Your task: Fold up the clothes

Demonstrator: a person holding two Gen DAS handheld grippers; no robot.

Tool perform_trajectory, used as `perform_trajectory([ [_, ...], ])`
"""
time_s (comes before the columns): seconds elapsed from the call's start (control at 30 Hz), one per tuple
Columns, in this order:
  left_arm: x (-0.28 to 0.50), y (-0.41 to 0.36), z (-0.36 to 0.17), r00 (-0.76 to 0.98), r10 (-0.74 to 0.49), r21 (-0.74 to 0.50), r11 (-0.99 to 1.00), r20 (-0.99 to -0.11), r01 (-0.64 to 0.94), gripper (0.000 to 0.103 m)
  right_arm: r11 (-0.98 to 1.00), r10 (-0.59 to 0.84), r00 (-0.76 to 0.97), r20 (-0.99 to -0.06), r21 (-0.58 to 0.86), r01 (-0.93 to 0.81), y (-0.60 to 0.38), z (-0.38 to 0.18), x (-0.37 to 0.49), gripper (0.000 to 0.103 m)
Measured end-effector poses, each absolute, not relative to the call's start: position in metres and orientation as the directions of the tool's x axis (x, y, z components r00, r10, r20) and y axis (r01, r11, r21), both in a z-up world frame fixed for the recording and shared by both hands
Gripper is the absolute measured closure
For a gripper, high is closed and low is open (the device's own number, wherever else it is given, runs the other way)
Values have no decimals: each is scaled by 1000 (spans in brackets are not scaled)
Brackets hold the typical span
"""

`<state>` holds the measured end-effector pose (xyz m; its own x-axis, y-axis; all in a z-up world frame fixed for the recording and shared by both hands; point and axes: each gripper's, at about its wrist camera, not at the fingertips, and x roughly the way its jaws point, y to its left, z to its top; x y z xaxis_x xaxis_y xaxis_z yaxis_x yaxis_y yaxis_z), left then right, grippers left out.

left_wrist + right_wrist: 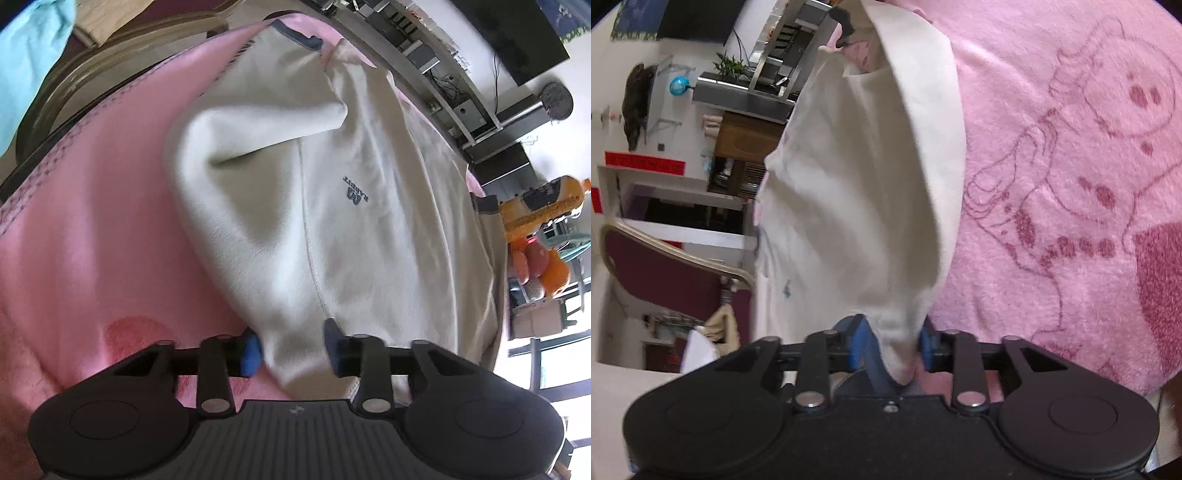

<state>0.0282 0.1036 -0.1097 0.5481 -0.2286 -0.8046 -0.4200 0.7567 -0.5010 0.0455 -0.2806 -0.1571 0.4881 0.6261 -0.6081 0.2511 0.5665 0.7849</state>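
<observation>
A cream-white garment (332,192) with a small grey logo and a grey-trimmed collar lies partly lifted over a pink blanket (92,236). My left gripper (293,350) is shut on its near edge, and the cloth bunches between the blue pads (251,354). In the right wrist view the same garment (871,192) hangs up in a curved fold, and my right gripper (894,350) is shut on a corner of it. The pink blanket (1071,184) with a darker cartoon print lies under and to the right of it.
A chair (122,55) with a curved pale frame stands beyond the blanket, with a turquoise cloth (29,62) at far left. A maroon-backed chair (668,273) stands left of the right gripper. Shelves (461,92), a dark screen and orange objects (535,221) fill the room behind.
</observation>
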Motion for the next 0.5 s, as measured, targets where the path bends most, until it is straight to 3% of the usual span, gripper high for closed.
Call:
perform_trajectory([
  [0.03,30,102,-108,544,-213,-484,767,-811,-421,103,586,612,495,-617,774,240,-278,-153,44,101],
  [0.33,4,96,-44,619,-29,-346,849,-785,-399,103,703,518,561,-645,695,151,-253,-103,20,101],
  [0.5,-11,95,-42,585,13,-282,867,-811,-411,103,754,484,570,-664,647,114,-241,-85,0,101],
])
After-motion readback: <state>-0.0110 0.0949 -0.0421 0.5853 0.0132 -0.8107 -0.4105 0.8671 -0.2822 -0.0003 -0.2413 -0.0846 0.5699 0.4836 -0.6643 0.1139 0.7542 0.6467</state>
